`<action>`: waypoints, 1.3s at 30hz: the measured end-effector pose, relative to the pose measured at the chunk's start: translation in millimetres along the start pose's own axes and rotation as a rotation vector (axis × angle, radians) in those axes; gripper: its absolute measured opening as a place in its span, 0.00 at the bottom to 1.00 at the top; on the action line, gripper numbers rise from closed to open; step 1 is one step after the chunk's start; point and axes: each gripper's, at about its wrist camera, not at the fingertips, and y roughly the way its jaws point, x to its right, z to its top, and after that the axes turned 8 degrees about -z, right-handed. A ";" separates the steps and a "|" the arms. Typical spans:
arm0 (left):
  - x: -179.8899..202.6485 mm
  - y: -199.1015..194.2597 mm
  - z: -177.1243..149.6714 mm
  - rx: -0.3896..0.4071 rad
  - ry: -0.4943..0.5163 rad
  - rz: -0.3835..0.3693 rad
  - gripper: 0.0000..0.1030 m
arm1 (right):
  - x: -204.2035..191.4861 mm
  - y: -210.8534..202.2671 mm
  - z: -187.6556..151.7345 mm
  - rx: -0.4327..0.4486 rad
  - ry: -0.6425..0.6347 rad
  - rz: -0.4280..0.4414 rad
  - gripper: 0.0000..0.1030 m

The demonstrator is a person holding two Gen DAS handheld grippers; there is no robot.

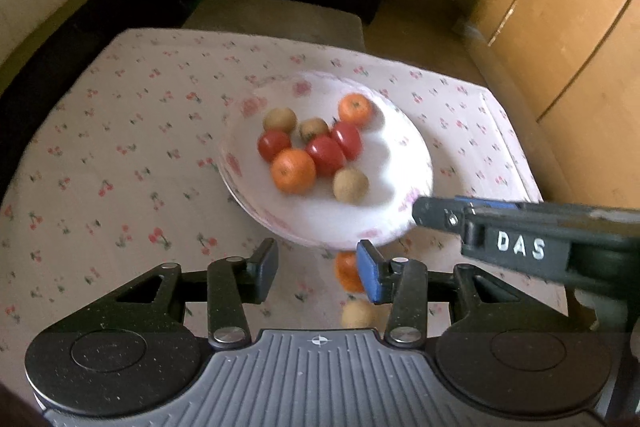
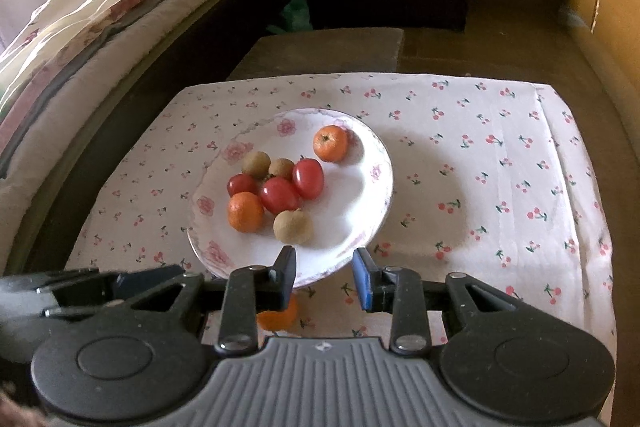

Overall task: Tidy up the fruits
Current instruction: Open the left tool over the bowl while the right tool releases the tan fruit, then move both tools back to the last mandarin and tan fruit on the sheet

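Plate (image 2: pixel 372 155) is carrying 8 fruits; 1 orange (image 1: pixel 347 271) and 1 longan (image 1: pixel 357 313) are lying on the bench (image 2: pixel 500 187). Left hand-held gripper (image 1: pixel 318 269) is standing part open and empty; right hand-held gripper (image 2: pixel 325 277) is showing a gap, gripping nothing. Next grasp is likely needing centring over the orange.

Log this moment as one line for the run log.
plate: eight fruits | orange, brown fruit: on cloth | left hand-held gripper: open, empty | right hand-held gripper: open, empty
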 end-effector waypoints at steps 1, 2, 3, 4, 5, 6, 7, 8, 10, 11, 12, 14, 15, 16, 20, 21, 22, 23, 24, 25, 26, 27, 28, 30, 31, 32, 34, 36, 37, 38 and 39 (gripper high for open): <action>1.9 1.1 -2.4 -0.007 0.002 -0.006 0.51 | 0.9 -0.4 -1.0 -0.003 0.000 0.000 0.32; 4.0 2.2 -4.8 -0.014 0.006 -0.011 0.51 | 1.2 -0.6 -2.2 -0.006 0.000 0.000 0.32; 6.6 3.2 -7.2 -0.021 0.012 -0.014 0.51 | 1.2 -0.4 -2.8 -0.008 -0.001 0.000 0.32; 8.7 4.7 -9.5 -0.028 0.017 -0.018 0.51 | 1.0 -0.5 -4.0 -0.012 -0.003 0.001 0.32; 10.3 6.3 -11.5 -0.036 0.020 -0.021 0.51 | 0.6 -0.4 -4.7 -0.016 -0.006 0.003 0.32; 11.9 8.0 -13.6 -0.043 0.023 -0.024 0.51 | -0.2 -0.3 -5.6 -0.019 -0.009 0.004 0.32; 13.3 10.0 -15.9 -0.052 0.026 -0.027 0.51 | -0.9 -0.2 -6.4 -0.021 -0.013 0.005 0.32; 14.4 11.9 -17.7 -0.060 0.030 -0.028 0.51 | -1.5 0.0 -7.1 -0.024 -0.016 0.005 0.32; 16.4 15.7 -20.6 -0.073 0.036 -0.030 0.51 | -2.0 1.1 -8.0 -0.031 -0.018 0.007 0.32; 16.9 17.3 -21.3 -0.077 0.039 -0.030 0.51 | -2.1 1.7 -8.4 -0.034 -0.017 0.008 0.32; 17.9 19.1 -21.9 -0.082 0.041 -0.031 0.51 | -2.0 2.1 -8.9 -0.036 -0.017 0.010 0.32; 18.9 23.9 -23.1 -0.093 0.040 -0.035 0.51 | -2.0 2.6 -9.6 -0.040 -0.017 0.013 0.32; 20.6 26.0 -24.0 -0.100 0.040 -0.037 0.51 | -1.9 3.2 -9.8 -0.044 -0.017 0.015 0.32; 21.2 28.8 -24.7 -0.107 0.041 -0.039 0.51 | -1.8 3.8 -10.2 -0.047 -0.017 0.016 0.32; 20.7 36.0 -26.1 -0.122 0.039 -0.029 0.49 | -2.8 5.6 -11.2 -0.057 -0.021 0.017 0.32; 19.7 37.2 -26.2 -0.124 0.035 -0.029 0.49 | -3.1 6.0 -11.5 -0.059 -0.023 0.018 0.32; 18.6 37.7 -26.6 -0.124 0.031 -0.029 0.48 | -3.3 6.4 -11.7 -0.060 -0.024 0.017 0.32; 17.6 37.4 -27.2 -0.123 0.030 -0.027 0.48 | -3.6 7.0 -11.9 -0.063 -0.025 0.017 0.32; 17.1 37.1 -27.3 -0.120 0.030 -0.024 0.45 | -3.9 7.4 -12.1 -0.065 -0.025 0.017 0.33; 16.6 36.8 -27.5 -0.118 0.032 -0.021 0.40 | -4.4 7.6 -12.2 -0.067 -0.025 0.018 0.33; 16.5 36.7 -27.0 -0.117 0.035 -0.018 0.39 | -4.8 7.6 -12.3 -0.069 -0.026 0.021 0.33; 15.4 35.1 -27.0 -0.115 0.035 -0.017 0.40 | -5.5 8.2 -12.8 -0.072 -0.028 0.023 0.36; 13.8 33.4 -27.4 -0.114 0.034 -0.023 0.39 | -6.4 8.8 -13.3 -0.075 -0.030 0.026 0.37; 12.5 29.5 -27.8 -0.111 0.041 -0.028 0.38 | -8.3 10.9 -14.4 -0.083 -0.033 0.032 0.38; 11.4 26.3 -28.4 -0.106 0.048 -0.025 0.38 | -9.7 12.2 -15.1 -0.088 -0.037 0.034 0.38; 10.7 24.2 -28.7 -0.103 0.050 -0.025 0.38 | -11.5 13.6 -16.0 -0.091 -0.042 0.034 0.38; 6.9 18.4 -29.6 -0.095 0.052 -0.024 0.37 | -15.1 16.8 -17.2 -0.099 -0.048 0.038 0.38; 2.8 13.4 -29.6 -0.090 0.047 -0.023 0.37 | -18.3 20.1 -17.3 -0.107 -0.048 0.047 0.38; 0.0 11.1 -29.7 -0.087 0.043 -0.021 0.36 | -19.8 22.6 -16.8 -0.113 -0.045 0.054 0.38; -1.4 9.7 -29.7 -0.085 0.041 -0.020 0.36 | -21.0 24.5 -16.4 -0.116 -0.043 0.059 0.38; -3.1 8.8 -29.7 -0.084 0.038 -0.021 0.36 | -23.1 26.8 -15.9 -0.120 -0.043 0.064 0.38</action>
